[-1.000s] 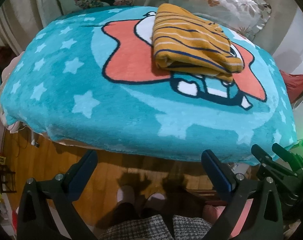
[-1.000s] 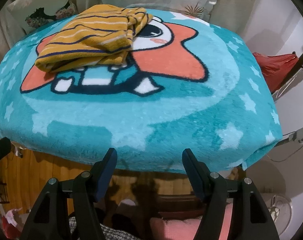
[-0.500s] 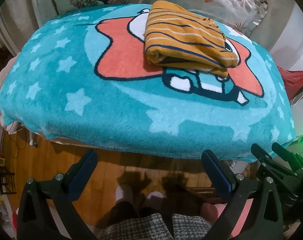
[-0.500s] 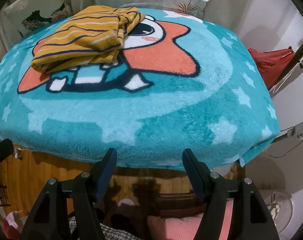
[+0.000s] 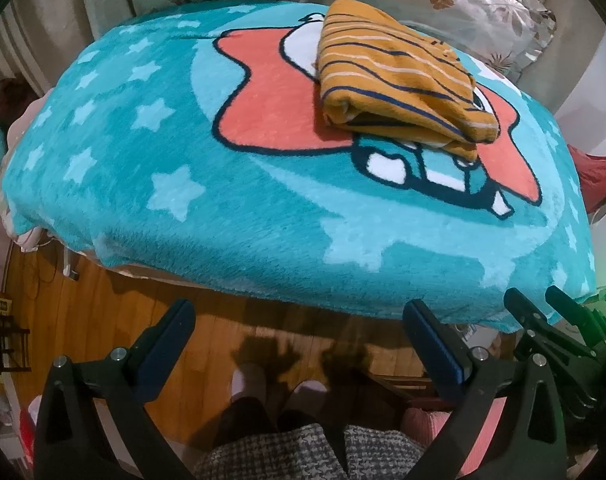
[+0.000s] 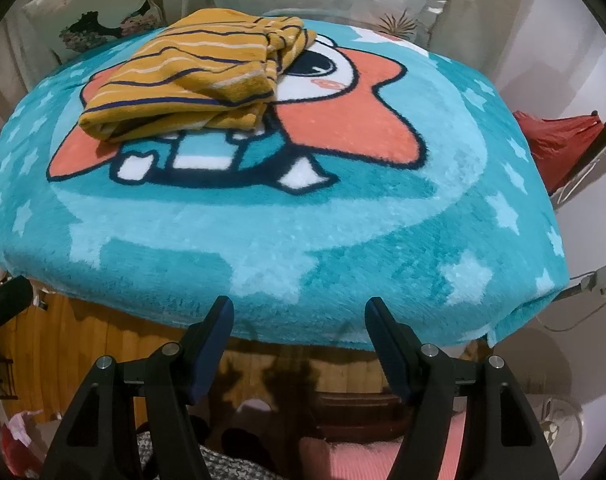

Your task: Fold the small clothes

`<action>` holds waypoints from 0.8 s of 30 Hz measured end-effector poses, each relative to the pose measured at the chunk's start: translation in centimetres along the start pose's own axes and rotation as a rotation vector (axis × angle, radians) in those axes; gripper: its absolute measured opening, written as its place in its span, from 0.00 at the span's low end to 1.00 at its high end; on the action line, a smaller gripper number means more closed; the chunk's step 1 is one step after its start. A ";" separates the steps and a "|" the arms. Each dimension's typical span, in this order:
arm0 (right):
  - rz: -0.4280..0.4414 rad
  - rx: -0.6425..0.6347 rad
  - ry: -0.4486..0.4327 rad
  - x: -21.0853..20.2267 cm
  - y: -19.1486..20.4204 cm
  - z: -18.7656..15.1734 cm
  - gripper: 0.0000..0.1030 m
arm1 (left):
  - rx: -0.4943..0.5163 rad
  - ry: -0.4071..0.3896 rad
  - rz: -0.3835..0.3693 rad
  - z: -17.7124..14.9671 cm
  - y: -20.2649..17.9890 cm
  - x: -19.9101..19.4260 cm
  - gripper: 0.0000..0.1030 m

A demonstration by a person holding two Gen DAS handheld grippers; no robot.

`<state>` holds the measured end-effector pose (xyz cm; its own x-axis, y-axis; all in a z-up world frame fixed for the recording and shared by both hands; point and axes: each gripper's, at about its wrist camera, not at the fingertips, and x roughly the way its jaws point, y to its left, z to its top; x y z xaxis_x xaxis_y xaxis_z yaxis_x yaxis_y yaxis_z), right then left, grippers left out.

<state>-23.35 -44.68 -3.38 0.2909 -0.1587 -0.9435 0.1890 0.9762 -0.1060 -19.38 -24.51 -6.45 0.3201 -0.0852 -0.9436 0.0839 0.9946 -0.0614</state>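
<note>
Pulled back a little from the bed since a second ago, both views now showing more wooden floor under the blanket edge; garment unmoved.

Left wrist view, left to right: left gripper (image 5: 299, 344) low in frame, fingers spread wide, grasping nothing, hanging over the floor short of the blanket edge. Folded mustard-yellow striped garment (image 5: 399, 92) in the upper right of centre, lying on the teal star-print blanket (image 5: 183, 152), over the orange cartoon star. Layers stacked, folded edge facing the camera, so likely set down as finished. Tips of the other gripper visible at the lower right edge.

Right wrist view, left to right: same garment (image 6: 199, 80) in the upper left, resting on the blanket (image 6: 343, 240), slightly bunched at its far right end. Right gripper (image 6: 299, 340) low centre, fingers released and empty, near the blanket edge. Floral pillows behind.

No brand, label or readable writing anywhere.
</note>
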 end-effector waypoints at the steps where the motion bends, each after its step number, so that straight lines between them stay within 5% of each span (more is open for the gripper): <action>1: 0.002 -0.002 0.000 0.0 0.1 0.0 0.71 | -0.003 0.001 0.001 0.0 0.0 0.0 1.00; 13: -0.002 -0.025 -0.020 -0.3 -0.1 0.4 0.71 | -0.014 0.001 -0.028 0.5 -0.3 0.6 1.00; 19: -0.040 -0.052 -0.055 -1.0 -0.2 2.2 0.71 | 0.035 -0.098 0.068 2.1 -0.4 0.0 1.00; 24: -0.044 -0.048 -0.090 -2.3 0.0 3.5 0.71 | 0.036 -0.152 0.071 2.5 -0.1 -1.5 1.00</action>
<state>-20.77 -44.84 -0.17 0.3670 -0.2126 -0.9056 0.1593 0.9735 -0.1640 -17.49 -24.67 -4.25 0.4655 -0.0258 -0.8847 0.0891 0.9959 0.0178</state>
